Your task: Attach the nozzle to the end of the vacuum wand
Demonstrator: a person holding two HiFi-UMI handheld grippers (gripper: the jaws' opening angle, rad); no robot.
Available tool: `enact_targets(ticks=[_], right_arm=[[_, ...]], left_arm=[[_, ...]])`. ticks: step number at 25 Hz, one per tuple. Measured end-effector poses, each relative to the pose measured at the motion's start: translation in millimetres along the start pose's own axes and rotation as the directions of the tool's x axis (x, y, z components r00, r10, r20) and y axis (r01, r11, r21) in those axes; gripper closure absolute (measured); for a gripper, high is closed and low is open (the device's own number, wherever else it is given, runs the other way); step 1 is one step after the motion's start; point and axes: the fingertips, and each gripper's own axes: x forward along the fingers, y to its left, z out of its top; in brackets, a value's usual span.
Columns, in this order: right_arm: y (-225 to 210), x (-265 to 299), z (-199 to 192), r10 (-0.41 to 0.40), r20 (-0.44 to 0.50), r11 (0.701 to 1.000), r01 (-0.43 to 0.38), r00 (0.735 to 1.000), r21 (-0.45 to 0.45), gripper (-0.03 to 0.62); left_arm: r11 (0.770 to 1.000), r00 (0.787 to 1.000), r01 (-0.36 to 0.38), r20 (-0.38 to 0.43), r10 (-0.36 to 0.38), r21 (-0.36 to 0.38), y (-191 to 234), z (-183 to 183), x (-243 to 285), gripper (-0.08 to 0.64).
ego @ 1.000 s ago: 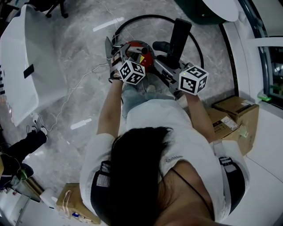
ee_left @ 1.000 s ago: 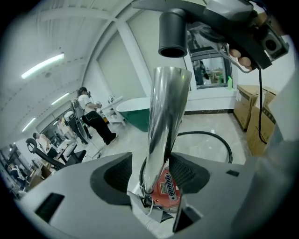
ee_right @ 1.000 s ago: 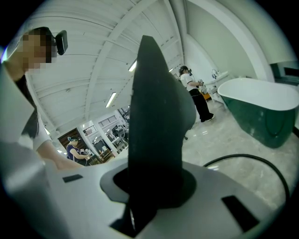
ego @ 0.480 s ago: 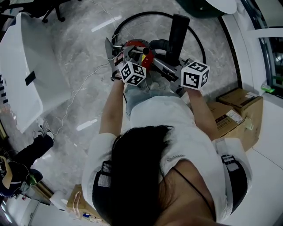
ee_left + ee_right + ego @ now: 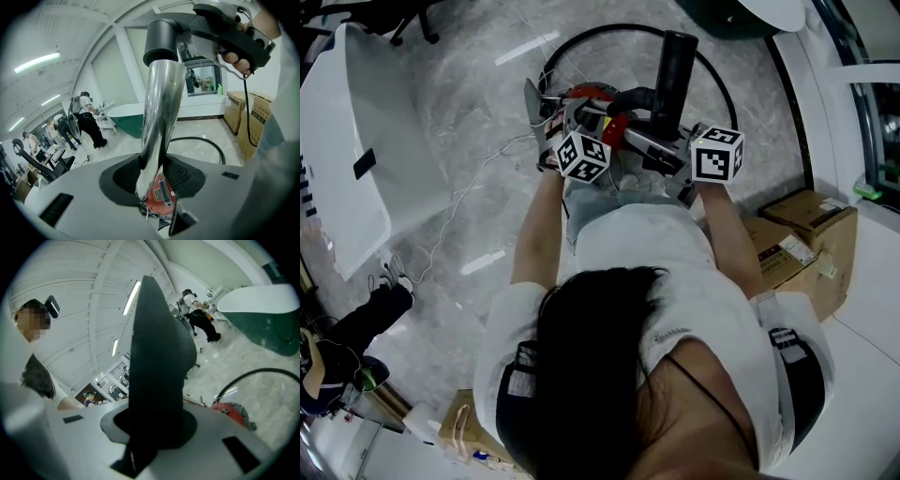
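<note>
Inspecting the left gripper (image 5: pixel 152 187): found its jaws just closing in and now pinched, part-way open, on the vacuum wand (image 5: pixel 159 117), a smooth, mirror-bright metal tube of round section. Traced that tube upward in the left gripper view to a matt dark round collar (image 5: pixel 161 42) seated at its far end. Found the right gripper (image 5: pixel 150 437) narrowed tight on the nozzle (image 5: pixel 157 366), a flat blade of matt black plastic, broad at mid-length and tapering toward its tip. Placed the nozzle, from the head view, ahead of the right gripper and standing out over the floor, with the wand slanting across between both grippers. Noted a red plastic canister (image 5: pixel 161 197) with a slotted vent just below the wand, and a black hose (image 5: pixel 195 137) looping over the floor behind. Recorded flooring (image 5: pixel 478 103) of polished grey marbled stone, glossy, with strip-light reflections. Logged brown cardboard cartons (image 5: pixel 797 248) stacked at the right of the head view, a freestanding tub (image 5: pixel 267 329) with white rim and dark green flank, and people (image 5: pixel 86 117) standing far off across the room.
</note>
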Motion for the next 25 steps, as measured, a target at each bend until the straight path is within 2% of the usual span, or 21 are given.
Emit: enact_targets(ticks=[5,9,18,25], right_arm=[[2.4,1.0,-0.5,0.091,0.009,0.988,-0.091,0.996,0.122,0.506],[0.5,3.9,-1.9,0.118,-0.001,0.975,-0.115,0.993,0.189,0.506],[-2.2,5.8,-6.2,0.182,0.016,0.943,-0.179,0.983,0.281,0.508],[0.0,8.9,-7.0,0.212,0.000,0.939,-0.204,0.977,0.278,0.508]], left_arm=[[1.000,1.000,0.025,0.004,-0.025,0.001,0.3,-2.0,-0.1,0.408],[1.000,1.000,0.016,0.008,-0.016,-0.018,2.1,-2.3,0.3,0.408],[0.999,0.999,0.035,-0.003,-0.035,-0.003,0.0,-2.8,-0.9,0.408],[0.999,0.999,0.046,0.002,-0.046,-0.018,-0.9,-2.2,-1.0,0.408]])
